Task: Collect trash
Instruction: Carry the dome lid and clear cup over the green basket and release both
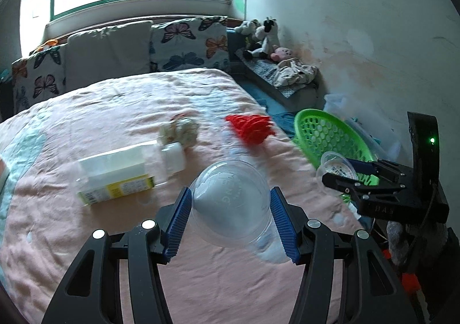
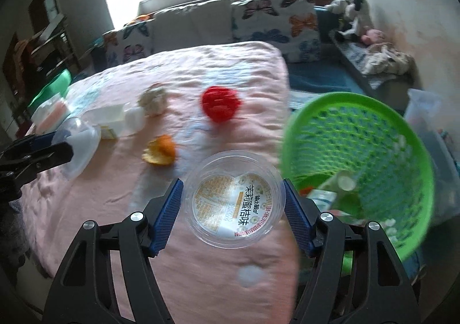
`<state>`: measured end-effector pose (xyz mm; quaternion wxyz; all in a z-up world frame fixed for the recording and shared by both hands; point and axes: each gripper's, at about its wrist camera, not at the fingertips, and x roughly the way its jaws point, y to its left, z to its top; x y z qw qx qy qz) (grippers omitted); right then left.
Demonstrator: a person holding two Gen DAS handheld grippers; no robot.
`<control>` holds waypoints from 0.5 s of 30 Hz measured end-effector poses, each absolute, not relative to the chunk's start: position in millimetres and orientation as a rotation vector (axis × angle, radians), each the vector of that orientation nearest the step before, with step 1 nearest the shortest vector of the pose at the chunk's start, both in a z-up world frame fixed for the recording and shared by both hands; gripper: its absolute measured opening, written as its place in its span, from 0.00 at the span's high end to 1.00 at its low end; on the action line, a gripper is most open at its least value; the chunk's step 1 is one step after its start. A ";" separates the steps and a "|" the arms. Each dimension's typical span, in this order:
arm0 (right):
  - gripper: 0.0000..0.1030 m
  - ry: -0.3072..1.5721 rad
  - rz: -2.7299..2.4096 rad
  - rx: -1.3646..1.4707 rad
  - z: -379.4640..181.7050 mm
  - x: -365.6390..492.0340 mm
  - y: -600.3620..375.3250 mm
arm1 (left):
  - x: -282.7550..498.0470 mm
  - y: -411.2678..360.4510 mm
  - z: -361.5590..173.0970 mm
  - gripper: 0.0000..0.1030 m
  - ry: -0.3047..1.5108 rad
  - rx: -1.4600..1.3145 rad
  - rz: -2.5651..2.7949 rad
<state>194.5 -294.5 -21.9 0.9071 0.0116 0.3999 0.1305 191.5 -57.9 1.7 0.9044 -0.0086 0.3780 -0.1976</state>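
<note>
A bed [image 1: 115,111] covered by a wrinkled pink quilt, with a pale blue patch along its left edge. Lying on the quilt: a clear bottle with a white and yellow label [image 1: 126,174] on its side, a crumpled wad of paper [image 1: 181,130] touching its cap end, a red plastic mesh piece [image 1: 251,128] nearer the right edge, and an orange peel [image 2: 161,151].

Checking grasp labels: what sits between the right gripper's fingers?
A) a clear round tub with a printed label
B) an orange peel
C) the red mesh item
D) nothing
A: the tub sits between the right gripper pads, beside the green basket.
</note>
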 end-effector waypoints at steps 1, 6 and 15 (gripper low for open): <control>0.33 0.824 0.256 0.032 -21.1 194.2 -302.8 | 192.7 -64.6 2.6 0.47 0.782 -0.014 -0.420; 0.33 0.818 0.176 0.065 -20.2 192.3 -346.6 | 198.6 -92.2 5.3 0.47 0.784 0.008 -0.462; 0.33 0.846 0.078 0.128 -33.8 197.5 -408.0 | 208.7 -145.7 12.3 0.47 0.789 0.053 -0.526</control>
